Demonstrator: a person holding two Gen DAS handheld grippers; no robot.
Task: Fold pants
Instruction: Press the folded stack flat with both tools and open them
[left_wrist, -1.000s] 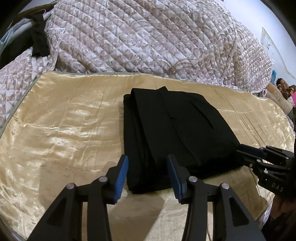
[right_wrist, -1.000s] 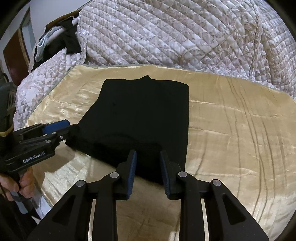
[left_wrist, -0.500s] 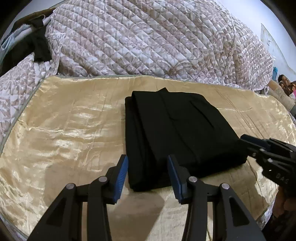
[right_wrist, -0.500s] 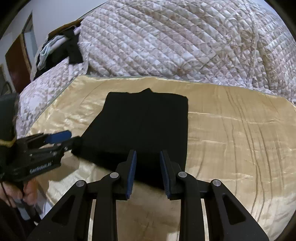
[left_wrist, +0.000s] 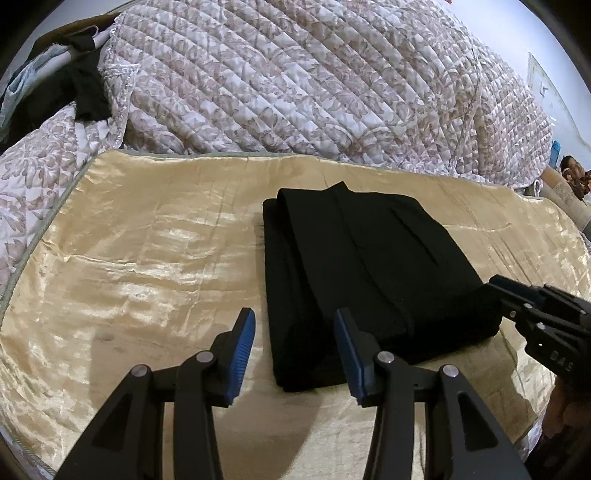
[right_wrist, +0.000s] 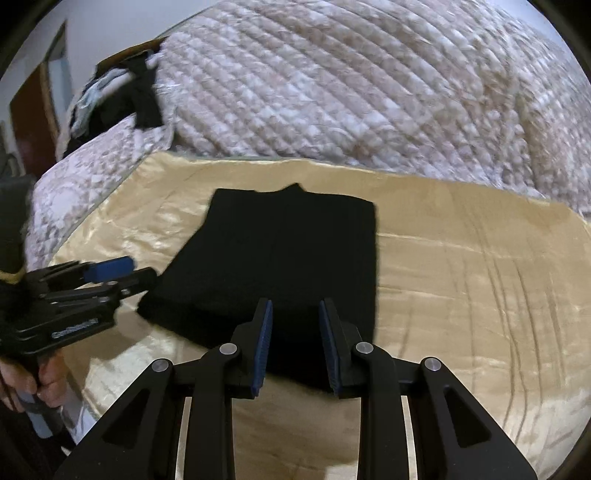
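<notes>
**Folded black pants on the gold sheet, both claws empty**

Nearest to us in the left wrist view, our left claw (left_wrist: 293, 354) has its blue pads spread wide, with nothing between them. It hangs over the near edge of the gold satin sheet (left_wrist: 129, 266), and the near left corner of the pants (left_wrist: 354, 266) shows in the gap beyond the fingertips. We cannot tell whether the pads touch the cloth.

In the right wrist view, our right claw (right_wrist: 295, 343) is also parted, more narrowly, and grips nothing. Its fingers frame the near edge of the pants (right_wrist: 284, 254). That view is blurred, so fine detail is lost.

Each claw appears in the other's view. The right claw (left_wrist: 495, 288) enters from the right side, its tip at the near right corner of the pants. The left claw (right_wrist: 122, 273) enters from the left, its tip just beside the near left corner, and a hand (right_wrist: 40, 384) grips its handle.

The pants lie folded into a compact black rectangle around the middle of the sheet, layered edges showing along the left side.

Beyond the sheet's far edge a quilted floral bedspread (left_wrist: 295, 92) rises in a heap. At the far left corner lies a pile of dark and pale clothes (left_wrist: 62, 81).
</notes>
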